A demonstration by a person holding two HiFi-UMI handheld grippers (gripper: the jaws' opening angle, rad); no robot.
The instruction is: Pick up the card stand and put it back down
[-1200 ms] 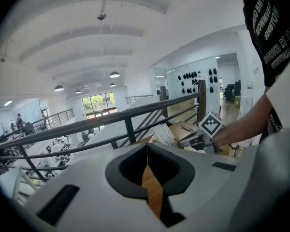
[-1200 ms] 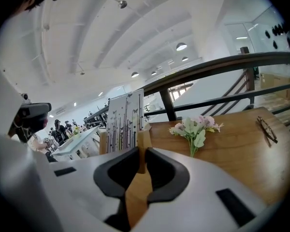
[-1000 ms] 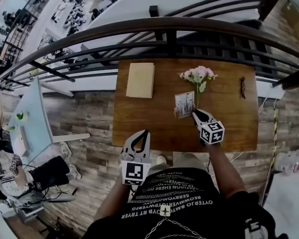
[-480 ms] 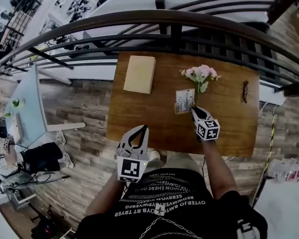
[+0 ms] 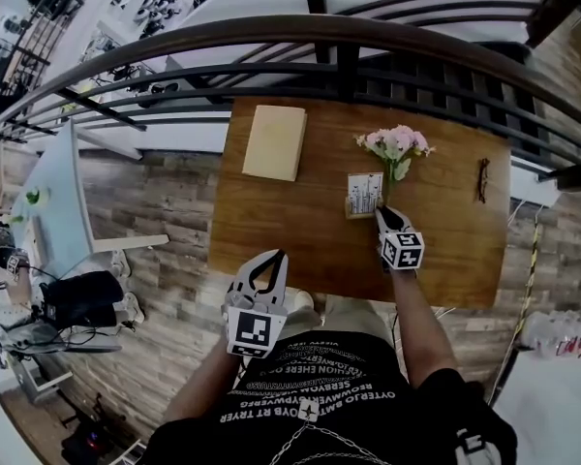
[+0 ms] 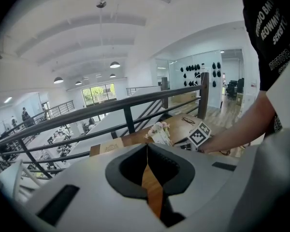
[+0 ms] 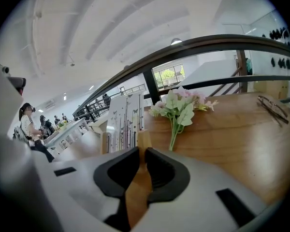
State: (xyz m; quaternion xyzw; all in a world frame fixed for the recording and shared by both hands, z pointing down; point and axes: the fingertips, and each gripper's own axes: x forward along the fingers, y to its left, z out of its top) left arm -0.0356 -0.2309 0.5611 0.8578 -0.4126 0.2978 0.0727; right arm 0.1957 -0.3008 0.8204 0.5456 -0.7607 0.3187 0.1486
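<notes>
The card stand [image 5: 364,194] is a white printed card in a small wooden base, near the middle of the wooden table [image 5: 300,235]. My right gripper [image 5: 379,212] comes at it from the near side and is shut on the wooden base. The right gripper view shows the card [image 7: 125,122] just left of the jaws, with the wood block pinched at the tips of that gripper [image 7: 144,151]. Whether the base rests on the table I cannot tell. My left gripper [image 5: 267,260] hangs off the table's near edge, shut and empty, as the left gripper view [image 6: 146,151] also shows.
Pink flowers [image 5: 395,148] lie just beyond the stand, stems toward my right gripper. A tan book [image 5: 275,142] sits at the table's far left and glasses [image 5: 483,179] at the far right. A dark railing [image 5: 320,37] runs behind the table.
My right gripper has sunk toward the table with the card stand still in its jaws. The left gripper has stayed where it was.
</notes>
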